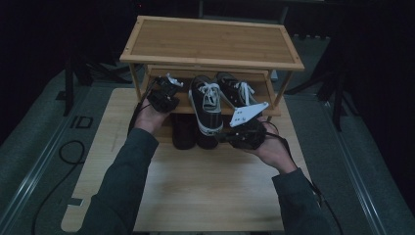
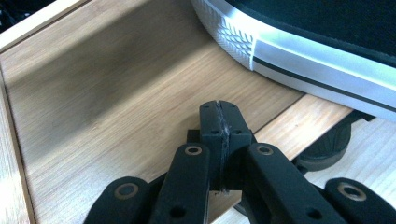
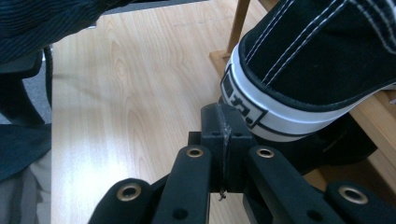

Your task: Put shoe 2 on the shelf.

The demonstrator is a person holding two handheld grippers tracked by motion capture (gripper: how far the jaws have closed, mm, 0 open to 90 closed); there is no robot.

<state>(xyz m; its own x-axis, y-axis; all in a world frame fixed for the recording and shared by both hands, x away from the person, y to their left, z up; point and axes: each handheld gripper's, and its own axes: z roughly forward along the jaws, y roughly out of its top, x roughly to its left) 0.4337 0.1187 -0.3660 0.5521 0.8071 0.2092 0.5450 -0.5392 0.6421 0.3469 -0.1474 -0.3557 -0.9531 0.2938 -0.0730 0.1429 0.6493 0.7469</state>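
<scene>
Bamboo everywhere in the high view: a pale wood table (image 1: 205,191) with a slatted two-tier rack (image 1: 210,44) standing at its far end, top shelf framed by a raised lip. Two black canvas sneakers with white laces and white rubber soles sit on the lower shelf. The left sneaker (image 1: 205,105) sticks out heel-first past the shelf's front edge, the second sneaker (image 1: 235,88) sits just beside it, further back. Dark shoes (image 1: 188,132) stand under the shelf on the table. The left gripper (image 1: 164,95) is at the shelf's left end; the right gripper (image 1: 235,137), with its grey three-cornered plate, is right by the left sneaker's heel.

Left gripper view: jaws pressed flat together with nothing between them, the left gripper (image 2: 219,116) hanging over the grainy shelf board (image 2: 116,93). The sneaker's ribbed white toe bumper with a thin black stripe (image 2: 299,60) lies just beyond, not touching.

Right gripper view: same deal, jaws pressed together and empty. The right gripper (image 3: 222,121) is up against the heel (image 3: 280,112) — white sole band, black logo patch, white stitching on the canvas. Can't tell if it actually touches.
</scene>
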